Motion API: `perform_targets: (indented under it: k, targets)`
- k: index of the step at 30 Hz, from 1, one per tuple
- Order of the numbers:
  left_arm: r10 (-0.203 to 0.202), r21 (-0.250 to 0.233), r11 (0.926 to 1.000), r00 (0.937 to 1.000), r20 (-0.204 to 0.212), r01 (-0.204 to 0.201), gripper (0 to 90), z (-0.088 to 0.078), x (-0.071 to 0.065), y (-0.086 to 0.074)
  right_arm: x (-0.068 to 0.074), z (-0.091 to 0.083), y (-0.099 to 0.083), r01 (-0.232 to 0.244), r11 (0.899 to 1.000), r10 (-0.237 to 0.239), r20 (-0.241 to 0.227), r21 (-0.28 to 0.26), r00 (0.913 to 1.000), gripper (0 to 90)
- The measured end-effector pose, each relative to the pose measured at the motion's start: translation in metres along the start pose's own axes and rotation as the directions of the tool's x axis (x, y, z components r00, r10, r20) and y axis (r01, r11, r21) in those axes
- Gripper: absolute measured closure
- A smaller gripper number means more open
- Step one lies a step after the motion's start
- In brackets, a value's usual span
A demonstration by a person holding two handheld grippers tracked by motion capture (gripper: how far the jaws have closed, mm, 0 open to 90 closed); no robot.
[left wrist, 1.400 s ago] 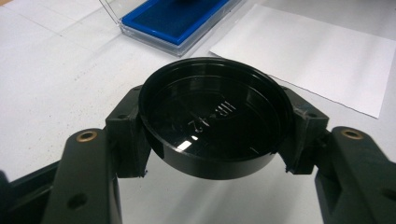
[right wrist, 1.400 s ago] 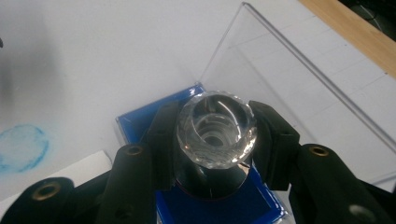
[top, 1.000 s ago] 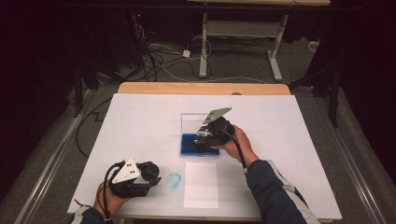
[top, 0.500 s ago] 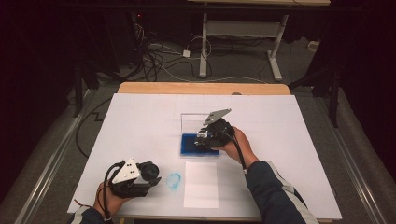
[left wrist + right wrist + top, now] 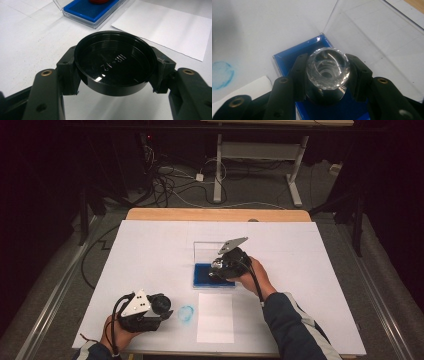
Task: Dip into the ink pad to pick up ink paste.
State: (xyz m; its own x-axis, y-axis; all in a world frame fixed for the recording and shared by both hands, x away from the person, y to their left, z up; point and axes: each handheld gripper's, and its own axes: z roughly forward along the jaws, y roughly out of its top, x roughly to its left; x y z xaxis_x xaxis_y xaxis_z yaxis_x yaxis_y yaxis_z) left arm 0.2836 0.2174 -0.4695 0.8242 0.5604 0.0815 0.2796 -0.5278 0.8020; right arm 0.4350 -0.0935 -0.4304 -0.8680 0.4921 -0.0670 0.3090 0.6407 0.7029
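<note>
Right hand-held gripper clamps my stamp on the blue ink pad, left hand-held gripper grips its black cap above the desk; over-inking or a tilted lift risks smearing.

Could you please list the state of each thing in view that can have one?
Ink pad case: lid open, upright.
Stamp: held on the blue pad.
Black cap: off, held.
Left gripper: shut on cap.
Right gripper: shut on stamp.
Paper sheet: flat, unmarked.
</note>
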Motion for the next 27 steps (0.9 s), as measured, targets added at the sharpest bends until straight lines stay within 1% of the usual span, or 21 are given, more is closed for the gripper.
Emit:
perform_targets:
  k: [13,27]
  targets:
    - [0.000,-0.001,1.0000,1.0000,0.001,0.000,35.8,-0.0002,0.0000,0.0000,0.0011,-0.0002,0.0013,0.012,1.000,-0.012,0.007,0.020,0.9999,56.8]
    - [-0.002,-0.004,1.0000,1.0000,0.003,0.002,35.8,-0.0009,0.0000,0.0002,0.0021,-0.0012,0.0028,0.014,0.999,-0.015,0.015,0.036,0.9998,56.7]
